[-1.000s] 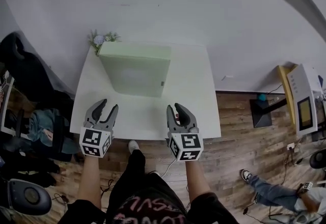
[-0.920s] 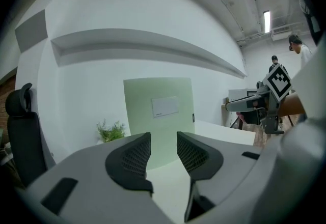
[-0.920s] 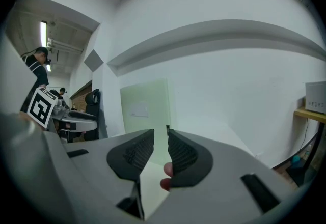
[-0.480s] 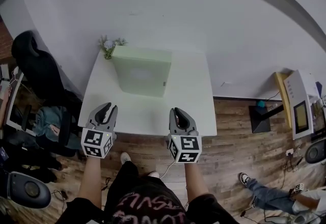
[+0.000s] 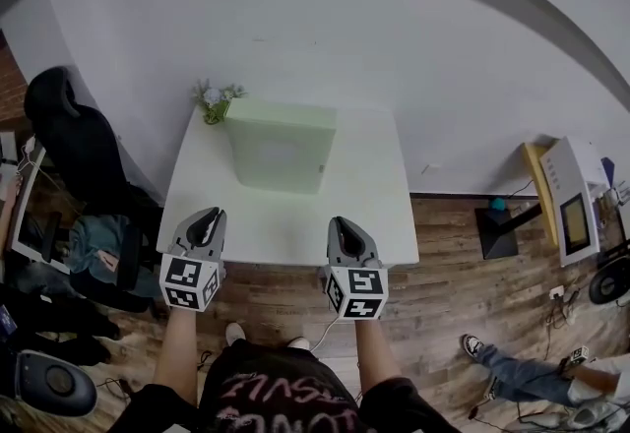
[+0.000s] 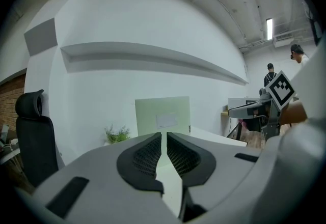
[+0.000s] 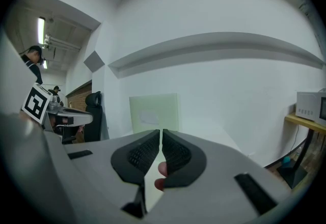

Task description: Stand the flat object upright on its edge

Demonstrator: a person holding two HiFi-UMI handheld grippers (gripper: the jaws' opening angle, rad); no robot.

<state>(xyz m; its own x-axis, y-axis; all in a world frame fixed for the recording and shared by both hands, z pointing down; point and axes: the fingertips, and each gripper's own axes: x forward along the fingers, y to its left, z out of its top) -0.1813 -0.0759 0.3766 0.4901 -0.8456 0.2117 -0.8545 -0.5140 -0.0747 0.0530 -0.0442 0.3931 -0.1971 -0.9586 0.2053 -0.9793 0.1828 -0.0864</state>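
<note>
A pale green flat box (image 5: 281,146) stands upright on its edge at the back of the white table (image 5: 295,219). It also shows straight ahead in the left gripper view, box (image 6: 163,116), and the right gripper view, box (image 7: 153,111). My left gripper (image 5: 207,221) hovers at the table's near left edge. Its jaws are closing to a narrow slit with nothing between them (image 6: 164,136). My right gripper (image 5: 345,227) is at the near edge further right, shut on nothing (image 7: 160,134). Both are well short of the box.
A small potted plant (image 5: 215,98) sits at the table's back left corner beside the box. A black office chair (image 5: 69,121) and clutter stand at the left. A white appliance on a yellow stand (image 5: 569,205) is at the right. A person's legs (image 5: 522,372) lie on the wood floor.
Both grippers' jaws have closed from open, with nothing taken. Both have drawn back from over the table to its near edge. The box has stayed upright.
</note>
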